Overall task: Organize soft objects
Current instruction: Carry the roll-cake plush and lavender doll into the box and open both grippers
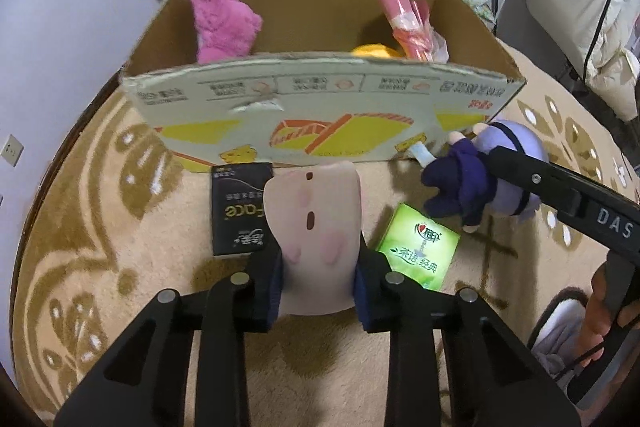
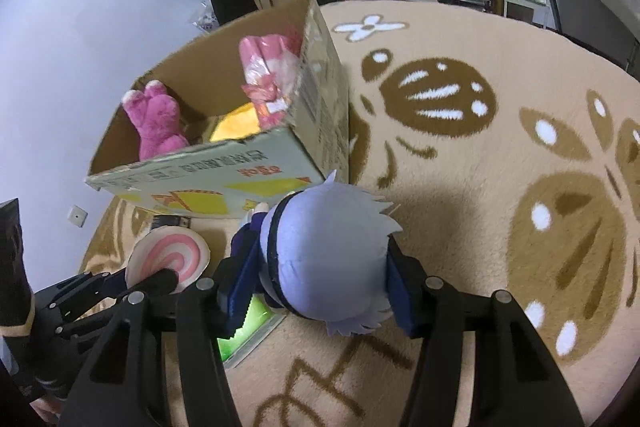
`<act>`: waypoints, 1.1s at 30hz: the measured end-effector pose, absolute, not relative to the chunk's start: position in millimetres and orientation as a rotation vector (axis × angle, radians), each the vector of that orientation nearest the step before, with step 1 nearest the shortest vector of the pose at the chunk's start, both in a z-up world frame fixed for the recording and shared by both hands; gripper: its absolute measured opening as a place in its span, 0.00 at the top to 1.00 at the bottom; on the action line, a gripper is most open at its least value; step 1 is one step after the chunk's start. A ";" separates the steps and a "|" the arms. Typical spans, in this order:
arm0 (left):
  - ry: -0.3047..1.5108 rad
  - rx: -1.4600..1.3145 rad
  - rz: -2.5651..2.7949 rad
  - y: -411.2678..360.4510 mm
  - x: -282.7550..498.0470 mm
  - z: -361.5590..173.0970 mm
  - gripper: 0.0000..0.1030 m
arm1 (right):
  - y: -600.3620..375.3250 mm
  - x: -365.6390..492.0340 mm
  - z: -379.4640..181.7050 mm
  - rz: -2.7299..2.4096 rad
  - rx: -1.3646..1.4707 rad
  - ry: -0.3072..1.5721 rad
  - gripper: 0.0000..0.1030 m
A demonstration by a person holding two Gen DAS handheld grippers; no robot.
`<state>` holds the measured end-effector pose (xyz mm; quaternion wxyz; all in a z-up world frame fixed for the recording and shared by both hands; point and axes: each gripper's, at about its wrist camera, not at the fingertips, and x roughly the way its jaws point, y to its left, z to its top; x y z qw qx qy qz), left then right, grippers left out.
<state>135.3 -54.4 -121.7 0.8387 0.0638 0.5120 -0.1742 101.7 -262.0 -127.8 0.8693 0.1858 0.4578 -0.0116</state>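
Lower centre, the left claw (image 1: 318, 277) pinched a pale pink plush (image 1: 314, 223) at its waist; it dented easily. The right claw (image 2: 320, 291) squeezed a lavender-haired doll (image 2: 328, 259) by its yielding head, just beside the cardboard box (image 1: 320, 115).

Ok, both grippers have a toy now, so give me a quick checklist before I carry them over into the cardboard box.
1. Left gripper clamped on the flat pink swirl-patterned plush: ok.
2. Right gripper clamped on the head of the lavender-haired plush doll in dark clothes: ok.
3. Open cardboard box has free room between the fuzzy magenta plush and the pink wrapped bundle: ok.
4. Box's near wall must be cleared: not ok, both toys sit below its rim.
5. Green tissue pack and black tissue pack free of the grips: ok.
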 end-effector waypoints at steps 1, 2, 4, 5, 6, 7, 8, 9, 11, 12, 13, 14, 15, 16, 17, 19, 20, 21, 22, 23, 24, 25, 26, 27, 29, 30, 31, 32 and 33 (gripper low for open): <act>1.072 0.132 -0.360 -51.8 134.2 -117.9 0.73 | -261.1 100.2 -124.6 -0.021 0.389 0.952 0.41; 1.065 0.132 -0.354 -53.6 131.4 -116.0 0.73 | -260.5 98.7 -121.0 -0.018 0.385 0.944 0.41; 1.041 0.132 -0.334 -49.6 128.2 -109.0 0.73 | -257.6 96.7 -115.5 -0.011 0.381 0.931 0.41; 1.028 0.136 -0.324 -45.6 127.0 -105.5 0.73 | -255.0 94.9 -113.2 -0.006 0.378 0.925 0.41; 1.004 0.149 -0.307 -44.1 125.0 -101.4 0.73 | -253.1 92.9 -110.5 -0.002 0.374 0.917 0.41; 0.993 0.156 -0.297 -42.9 123.9 -98.7 0.73 | -251.4 90.3 -107.4 0.001 0.367 0.909 0.41; 0.982 0.157 -0.290 -40.6 122.8 -95.7 0.73 | -249.8 88.7 -105.0 0.002 0.363 0.904 0.41; 0.975 0.153 -0.287 -37.7 121.8 -93.0 0.73 | -248.1 87.5 -101.6 0.005 0.359 0.895 0.41; 0.958 0.146 -0.276 -34.6 119.7 -87.9 0.73 | -245.8 86.1 -92.6 0.015 0.354 0.875 0.41; 0.945 0.146 -0.268 -32.7 118.0 -84.3 0.73 | -244.9 84.5 -88.1 0.020 0.350 0.864 0.41; 0.934 0.146 -0.260 -31.4 116.1 -80.4 0.73 | -244.2 83.4 -84.9 0.022 0.347 0.857 0.41; 0.925 0.145 -0.257 -29.5 115.9 -76.9 0.73 | -243.2 80.1 -79.3 0.026 0.345 0.843 0.41; 0.914 0.141 -0.254 -28.0 114.6 -73.0 0.73 | -242.5 78.6 -75.9 0.029 0.344 0.834 0.41; 0.900 0.137 -0.247 -26.2 112.7 -68.5 0.73 | -242.1 76.7 -72.0 0.032 0.344 0.824 0.41; 0.884 0.134 -0.240 -24.2 110.9 -63.4 0.73 | -241.6 74.1 -65.9 0.037 0.346 0.808 0.41; 0.851 0.130 -0.232 -20.1 108.8 -53.0 0.73 | -240.6 71.2 -56.2 0.048 0.346 0.781 0.41; 0.838 0.126 -0.231 -17.8 108.4 -47.9 0.73 | -239.6 70.2 -51.9 0.051 0.345 0.769 0.41; 0.826 0.123 -0.229 -16.0 108.4 -43.1 0.73 | -238.9 69.0 -45.9 0.055 0.342 0.752 0.41; 0.811 0.119 -0.224 -14.1 109.1 -38.3 0.73 | -238.2 68.8 -41.1 0.059 0.341 0.737 0.41; 0.793 0.123 -0.214 -12.6 109.9 -33.5 0.73 | -238.0 68.1 -37.4 0.063 0.340 0.725 0.41; 0.779 0.127 -0.206 -11.7 110.9 -30.2 0.73 | -237.8 67.8 -32.9 0.067 0.339 0.708 0.41; 0.764 0.129 -0.200 -10.5 112.6 -26.5 0.73 | -237.7 67.7 -30.1 0.071 0.337 0.697 0.41; 0.754 0.128 -0.197 -9.4 115.2 -23.2 0.73 | -237.6 68.6 -27.5 0.075 0.335 0.685 0.41; 0.746 0.129 -0.197 -9.4 117.6 -21.4 0.73 | -237.5 70.5 -25.7 0.079 0.333 0.675 0.41; 0.716 0.142 -0.194 -10.0 123.7 -19.3 0.73 | -236.9 76.7 -25.1 0.082 0.329 0.671 0.41; 0.706 0.145 -0.195 -10.7 127.1 -19.2 0.72 | -237.0 79.6 -26.1 0.083 0.329 0.674 0.41; 0.701 0.143 -0.201 -11.6 131.2 -19.3 0.72 | -236.8 84.5 -27.7 0.084 0.331 0.679 0.41; 0.699 0.139 -0.206 -12.9 135.7 -19.5 0.72 | -236.9 88.1 -29.1 0.086 0.330 0.680 0.41; 0.695 0.136 -0.207 -14.1 139.5 -19.8 0.72 | -236.7 90.3 -30.0 0.087 0.329 0.680 0.41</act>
